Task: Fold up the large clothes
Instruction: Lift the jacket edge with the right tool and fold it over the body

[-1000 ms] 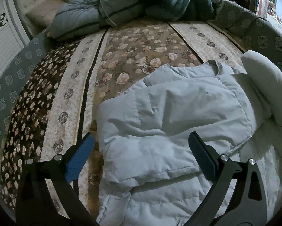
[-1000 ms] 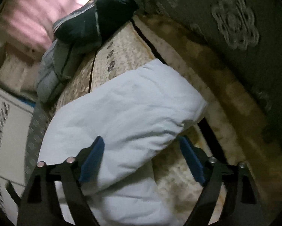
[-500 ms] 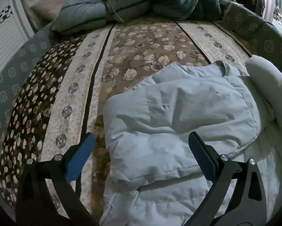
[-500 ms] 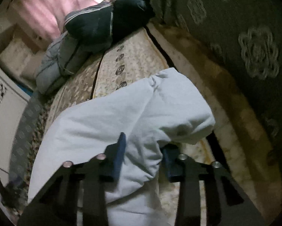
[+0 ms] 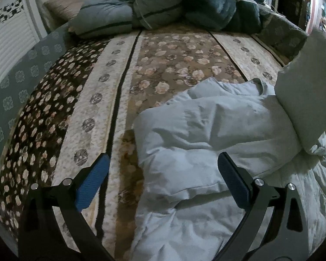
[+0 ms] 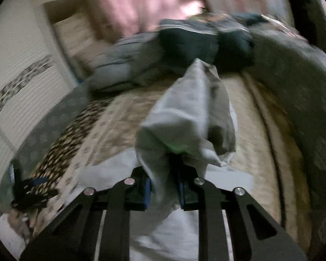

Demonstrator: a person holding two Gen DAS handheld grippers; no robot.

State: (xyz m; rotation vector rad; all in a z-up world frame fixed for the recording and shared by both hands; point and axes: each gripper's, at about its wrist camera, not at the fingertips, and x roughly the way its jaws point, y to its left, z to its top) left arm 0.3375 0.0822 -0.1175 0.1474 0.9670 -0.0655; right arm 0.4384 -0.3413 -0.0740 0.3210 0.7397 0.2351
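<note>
A pale grey-white puffer jacket [image 5: 206, 130] lies on the flowered bedspread [image 5: 163, 54], its left sleeve folded across the body. My left gripper [image 5: 163, 182] is open and empty, hovering over the jacket's lower left part. My right gripper [image 6: 164, 187] is shut on the jacket's right sleeve [image 6: 189, 117] and holds it lifted off the bed; the sleeve stands up in front of the camera. The lifted sleeve also shows at the right edge of the left wrist view [image 5: 308, 87]. The right wrist view is blurred.
A pile of grey and dark green bedding [image 5: 163, 10] lies at the head of the bed. A white slatted cupboard [image 5: 6, 43] stands to the left. A dark patterned blanket edge [image 6: 304, 97] runs along the bed's right side.
My right gripper closed on the right sleeve and raised it off the bed, swinging up. My left gripper drew back slightly and stays open.
</note>
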